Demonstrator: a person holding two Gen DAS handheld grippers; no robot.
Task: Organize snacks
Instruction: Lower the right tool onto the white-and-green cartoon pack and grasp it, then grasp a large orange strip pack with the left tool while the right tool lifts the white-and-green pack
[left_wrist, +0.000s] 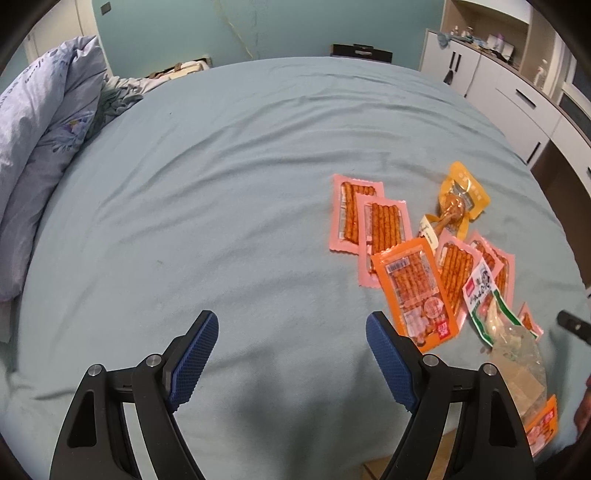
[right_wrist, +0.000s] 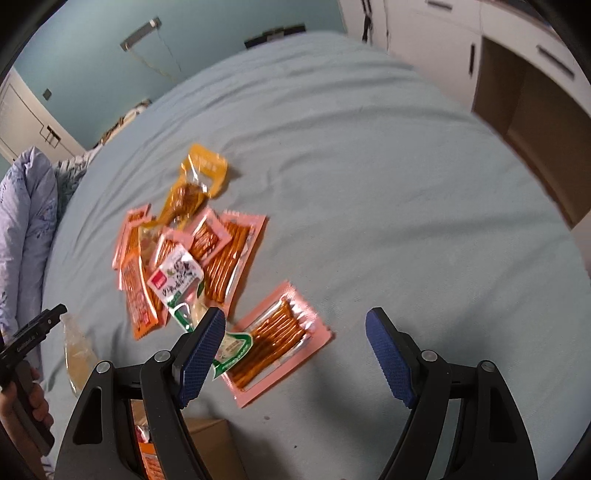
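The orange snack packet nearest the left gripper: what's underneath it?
The orange packet overlaps a pink packet of spicy sticks and the bed sheet. Anything else beneath stays hidden.

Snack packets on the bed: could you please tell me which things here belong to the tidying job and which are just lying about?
Belongs to the job:
- pink stick-snack packets
- orange flat snack packet
- yellow drumstick pouch
- white-and-green packet
- brown cardboard box

Just lying about:
- lilac floral duvet
- white cabinets
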